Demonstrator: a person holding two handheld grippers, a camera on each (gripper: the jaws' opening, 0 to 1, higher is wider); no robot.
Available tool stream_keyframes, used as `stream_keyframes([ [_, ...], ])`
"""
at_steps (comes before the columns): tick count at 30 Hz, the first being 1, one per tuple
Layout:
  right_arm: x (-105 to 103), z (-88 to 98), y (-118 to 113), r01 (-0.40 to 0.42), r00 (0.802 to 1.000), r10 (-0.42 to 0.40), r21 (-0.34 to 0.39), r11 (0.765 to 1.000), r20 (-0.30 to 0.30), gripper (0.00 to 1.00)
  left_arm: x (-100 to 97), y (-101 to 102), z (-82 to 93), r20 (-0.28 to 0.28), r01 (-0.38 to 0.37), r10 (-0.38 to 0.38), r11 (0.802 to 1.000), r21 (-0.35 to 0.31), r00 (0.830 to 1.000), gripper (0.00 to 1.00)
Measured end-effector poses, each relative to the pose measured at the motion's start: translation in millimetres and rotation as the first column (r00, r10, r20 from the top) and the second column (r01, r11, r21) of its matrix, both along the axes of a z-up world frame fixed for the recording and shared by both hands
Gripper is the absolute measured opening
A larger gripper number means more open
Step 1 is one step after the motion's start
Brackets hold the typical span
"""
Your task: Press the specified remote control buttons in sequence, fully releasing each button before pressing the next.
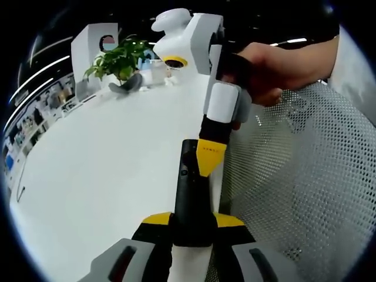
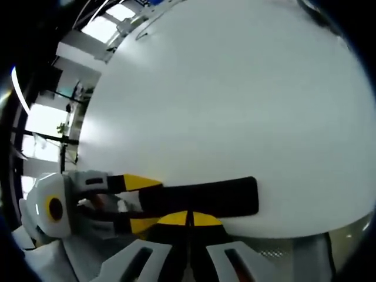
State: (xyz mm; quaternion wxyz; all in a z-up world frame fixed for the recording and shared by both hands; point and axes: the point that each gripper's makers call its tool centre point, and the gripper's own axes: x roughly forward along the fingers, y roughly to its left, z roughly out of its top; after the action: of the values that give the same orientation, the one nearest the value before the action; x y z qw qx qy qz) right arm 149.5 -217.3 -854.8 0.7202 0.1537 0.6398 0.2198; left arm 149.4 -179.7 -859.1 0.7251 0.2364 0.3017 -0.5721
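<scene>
A slim black remote control point(image 1: 189, 194) stands up from between the yellow jaw tips of my left gripper point(image 1: 192, 221), which is shut on its lower end. My right gripper point(image 1: 210, 158), held by a hand point(image 1: 276, 67), comes down from the upper right. Its yellow tip is shut and touches the remote's upper face. In the right gripper view the remote point(image 2: 205, 197) lies crosswise just above my shut right gripper point(image 2: 188, 220). My left gripper point(image 2: 138, 202) clamps the remote's left end there. The buttons are hidden.
A broad white table point(image 1: 106, 158) spreads under both grippers, and in the right gripper view the table point(image 2: 235, 88) shows as bare surface. A potted plant point(image 1: 120, 59) stands at its far edge. A white mesh chair point(image 1: 305, 176) is close on the right.
</scene>
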Motion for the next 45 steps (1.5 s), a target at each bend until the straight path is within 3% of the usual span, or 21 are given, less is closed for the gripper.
stream_keyframes([
  [5,0.7,0.9,-1.3,0.031,0.999,-0.030,0.023,0.999,-0.020,0.00,-0.1,0.1,0.1,0.001,0.000,0.000,1.000,0.000,1.000,0.25],
  [10,4.0,11.0,8.0,0.051,0.999,-0.052,0.098,0.994,0.004,0.00,-2.0,-2.1,0.9,0.006,0.009,-0.009,1.000,-0.006,1.000,0.25],
  [23,6.1,7.8,17.5,-0.014,0.999,0.011,0.086,0.996,0.040,0.00,-3.9,-2.3,0.9,0.006,0.014,-0.014,1.000,-0.012,1.000,0.25],
  [34,5.6,4.2,16.2,-0.024,0.999,0.021,0.068,0.997,0.044,0.00,-3.9,-2.1,0.8,0.004,0.014,-0.014,1.000,-0.012,1.000,0.25],
  [37,6.8,3.6,15.0,0.017,1.000,-0.019,0.092,0.996,0.018,0.00,-3.7,-2.2,0.5,0.002,0.012,-0.012,1.000,-0.013,1.000,0.25],
  [45,8.3,3.6,15.8,-0.004,0.999,0.001,0.080,0.997,0.043,0.00,-2.9,-2.2,0.1,0.001,0.011,-0.011,1.000,-0.013,1.000,0.25],
])
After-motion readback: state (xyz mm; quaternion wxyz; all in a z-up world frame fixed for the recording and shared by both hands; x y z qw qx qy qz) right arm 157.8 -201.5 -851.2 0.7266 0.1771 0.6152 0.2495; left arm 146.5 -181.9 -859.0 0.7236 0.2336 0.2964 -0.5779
